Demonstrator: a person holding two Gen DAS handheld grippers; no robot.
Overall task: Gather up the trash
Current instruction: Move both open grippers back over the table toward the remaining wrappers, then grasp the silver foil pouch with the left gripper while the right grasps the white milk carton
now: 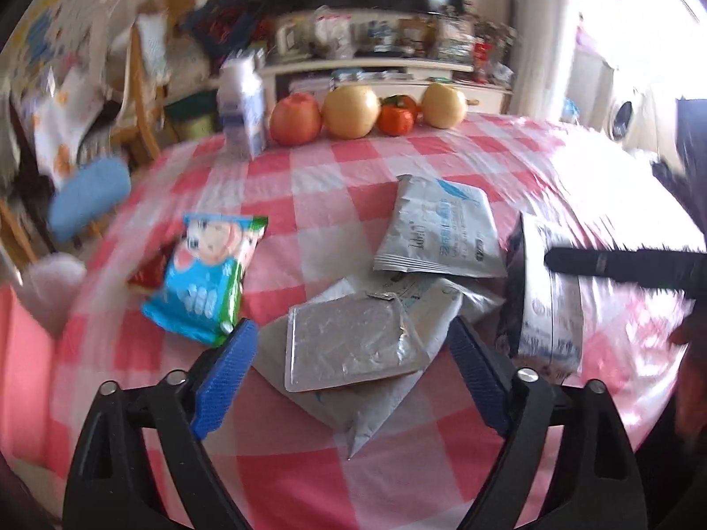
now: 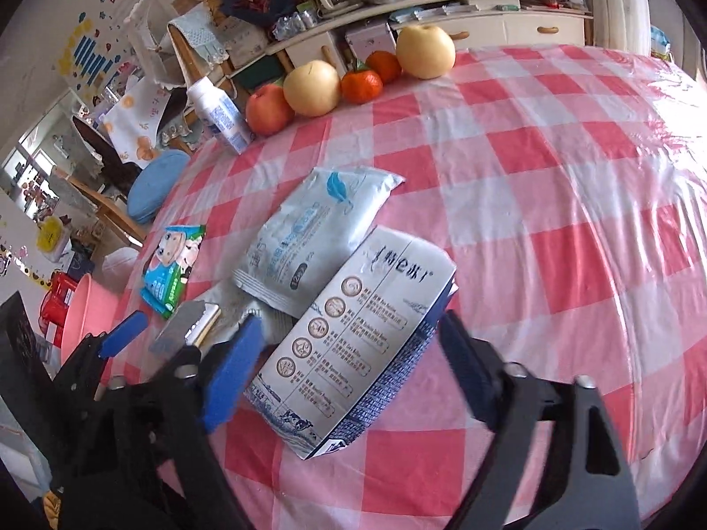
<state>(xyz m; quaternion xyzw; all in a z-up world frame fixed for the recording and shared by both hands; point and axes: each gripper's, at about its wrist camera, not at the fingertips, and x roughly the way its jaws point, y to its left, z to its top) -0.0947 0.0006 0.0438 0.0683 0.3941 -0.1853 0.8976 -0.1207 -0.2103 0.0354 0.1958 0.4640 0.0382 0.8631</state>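
Observation:
My left gripper [image 1: 351, 329] stands open over a silver foil tray [image 1: 353, 344]. The tray lies on a grey plastic bag [image 1: 366, 415], with a blue pad on either side and apart from it. My right gripper [image 2: 349, 320] is open around a flattened white-and-blue milk carton [image 2: 353, 353] lying on the checked cloth. Its pads are close to the carton's long sides. In the left wrist view one black finger [image 1: 618, 265] of it reaches over that carton [image 1: 548, 309]. A silver wipes pouch [image 2: 309, 229] and a blue-green snack wrapper [image 2: 170, 269] lie further out.
The round table [image 2: 552, 176] has a pink-and-white checked cloth under clear plastic. At its far edge stand an apple [image 1: 295, 118], two pears, tangerines [image 1: 395, 119] and a small upright carton [image 1: 243, 110]. A pink basin [image 2: 84, 313] and a blue-cushioned chair [image 2: 154, 185] stand beyond the left edge.

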